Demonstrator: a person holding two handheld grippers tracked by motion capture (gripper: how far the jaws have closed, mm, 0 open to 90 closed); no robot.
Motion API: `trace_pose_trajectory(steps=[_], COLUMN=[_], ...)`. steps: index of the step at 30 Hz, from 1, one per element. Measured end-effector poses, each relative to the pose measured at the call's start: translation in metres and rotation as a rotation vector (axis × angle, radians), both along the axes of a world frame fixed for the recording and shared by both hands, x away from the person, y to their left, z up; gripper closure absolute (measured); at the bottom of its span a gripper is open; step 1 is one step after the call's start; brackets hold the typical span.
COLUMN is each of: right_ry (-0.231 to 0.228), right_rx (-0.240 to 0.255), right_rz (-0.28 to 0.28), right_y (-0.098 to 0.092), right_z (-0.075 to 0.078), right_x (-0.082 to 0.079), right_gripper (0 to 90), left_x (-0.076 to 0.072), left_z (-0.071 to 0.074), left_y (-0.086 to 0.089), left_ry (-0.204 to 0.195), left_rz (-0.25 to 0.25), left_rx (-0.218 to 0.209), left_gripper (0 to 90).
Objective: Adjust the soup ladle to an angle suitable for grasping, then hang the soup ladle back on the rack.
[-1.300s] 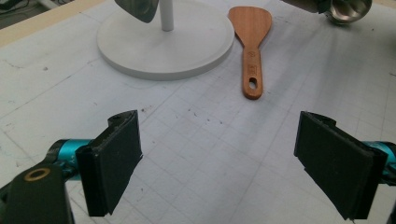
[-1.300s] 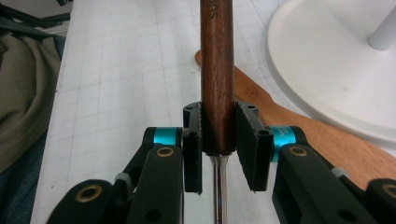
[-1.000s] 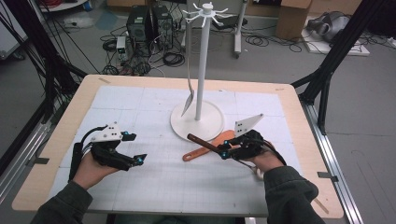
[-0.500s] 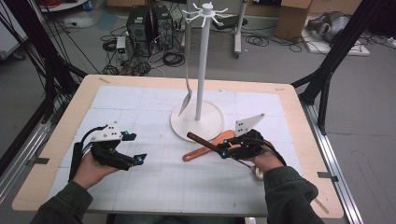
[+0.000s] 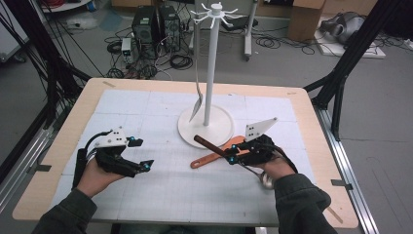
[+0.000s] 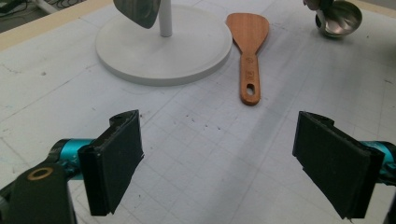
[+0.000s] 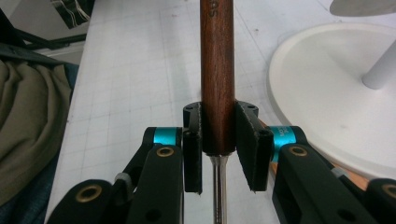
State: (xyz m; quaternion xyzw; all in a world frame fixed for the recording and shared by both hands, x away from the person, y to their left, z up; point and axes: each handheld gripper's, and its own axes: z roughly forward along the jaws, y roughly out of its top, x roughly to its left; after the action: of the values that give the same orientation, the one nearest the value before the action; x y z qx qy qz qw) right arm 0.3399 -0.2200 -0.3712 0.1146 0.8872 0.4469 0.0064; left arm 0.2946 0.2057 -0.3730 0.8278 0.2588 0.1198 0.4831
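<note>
My right gripper (image 5: 233, 158) (image 7: 218, 130) is shut on the dark wooden handle (image 7: 217, 56) of a ladle (image 5: 209, 145). The handle points toward the white utensil stand (image 5: 210, 73), and the ladle's steel bowl (image 5: 266, 180) (image 6: 338, 18) is by the right hand. A wooden spatula (image 5: 214, 157) (image 6: 249, 51) lies flat on the mat under the ladle, next to the stand's round base (image 5: 207, 127) (image 6: 163, 46). A metal utensil (image 5: 196, 107) (image 6: 137, 10) hangs from one of the stand's hooks. My left gripper (image 5: 142, 153) (image 6: 224, 140) hovers open at the left with nothing between its pads.
A white gridded mat (image 5: 160, 190) covers the wooden table (image 5: 87, 97). On the floor beyond the table are computer cases (image 5: 151, 24) and cables. Black frame legs (image 5: 341, 83) stand at both sides of the table.
</note>
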Motion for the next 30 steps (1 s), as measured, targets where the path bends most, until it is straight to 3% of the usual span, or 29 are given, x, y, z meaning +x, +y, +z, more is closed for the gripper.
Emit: trace_pose_trajectory(steps=[6,18,30], right_ry=[0.003,0.006,0.009], right_rx=[0.028,0.029,0.063], right_rz=[-0.002,0.006,-0.002], right_y=[0.002,0.007,0.01], right_z=[0.003,0.005,0.01], right_x=[-0.001,0.0,0.0], right_gripper=[73.4,73.5,73.5], left_x=[0.0,0.002,0.001], left_z=[0.003,0.005,0.02], left_y=[-0.005,-0.009,-0.033], left_ry=[-0.002,-0.003,-0.006], left_rz=[-0.015,-0.023,-0.078], left_rx=[-0.003,-0.004,-0.018], left_gripper=[17.1,17.4,21.2])
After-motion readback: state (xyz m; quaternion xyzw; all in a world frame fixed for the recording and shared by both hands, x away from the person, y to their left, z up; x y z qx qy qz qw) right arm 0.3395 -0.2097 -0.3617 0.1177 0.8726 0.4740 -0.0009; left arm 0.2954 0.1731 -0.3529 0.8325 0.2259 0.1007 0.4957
